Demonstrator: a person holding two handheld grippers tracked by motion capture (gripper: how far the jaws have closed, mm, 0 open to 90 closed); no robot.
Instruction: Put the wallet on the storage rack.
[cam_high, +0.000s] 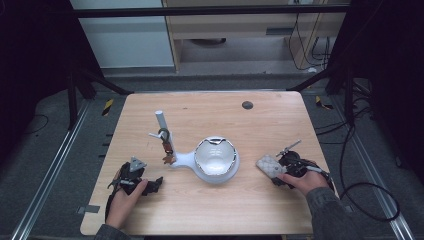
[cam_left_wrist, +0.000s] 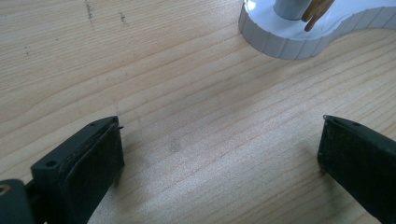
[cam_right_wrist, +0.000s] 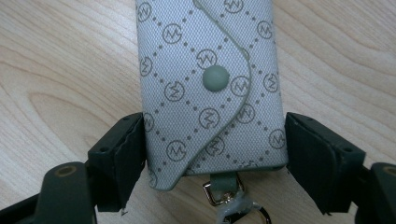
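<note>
The high view looks forward and down over the whole bench (cam_high: 210, 210). The left gripper view sits close above it, facing the white stand (cam_left_wrist: 299, 39), which the high view shares; the right gripper view looks closely down on a patterned pouch (cam_right_wrist: 210, 88).

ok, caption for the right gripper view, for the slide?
Right gripper jaws clamped on the sides of a grey monogram key pouch lying on the wooden table.
</note>
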